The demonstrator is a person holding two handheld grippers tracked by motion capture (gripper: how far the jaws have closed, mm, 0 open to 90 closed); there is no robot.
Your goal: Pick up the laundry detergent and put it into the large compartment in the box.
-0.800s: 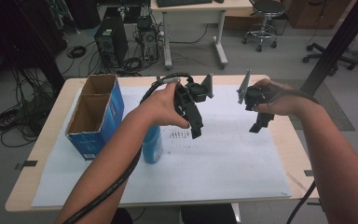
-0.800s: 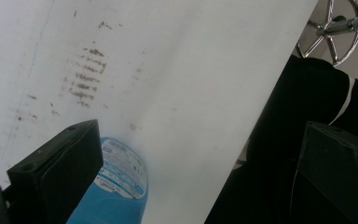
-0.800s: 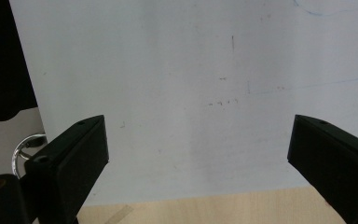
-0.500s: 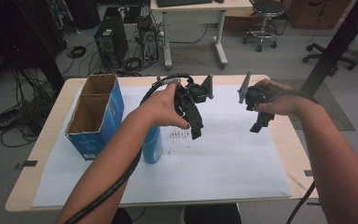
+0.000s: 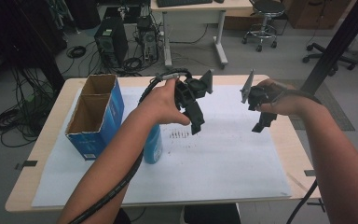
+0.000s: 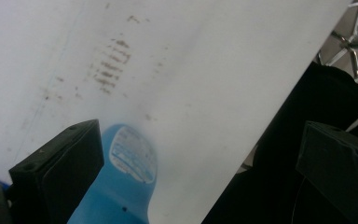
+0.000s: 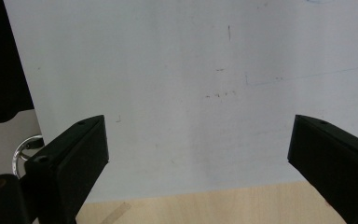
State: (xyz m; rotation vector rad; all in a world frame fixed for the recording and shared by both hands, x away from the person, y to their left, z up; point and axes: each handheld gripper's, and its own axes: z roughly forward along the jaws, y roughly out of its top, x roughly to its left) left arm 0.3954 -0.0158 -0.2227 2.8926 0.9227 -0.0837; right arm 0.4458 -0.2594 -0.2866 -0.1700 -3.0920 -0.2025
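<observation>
- While both are held above the white paper sheet (image 5: 223, 158), the left gripper (image 5: 196, 125) and right gripper (image 5: 259, 127) gape wide, gripping nothing
- Tall blue plastic bottle (image 5: 153, 147) stands near the sheet's left edge, beside the open blue cardboard box (image 5: 95, 116)

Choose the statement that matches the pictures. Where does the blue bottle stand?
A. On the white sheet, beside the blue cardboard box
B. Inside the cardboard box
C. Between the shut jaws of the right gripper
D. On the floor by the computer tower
A: in the high view the blue bottle stands upright on the white sheet, next to the blue cardboard box, partly hidden by the person's left forearm.
</observation>
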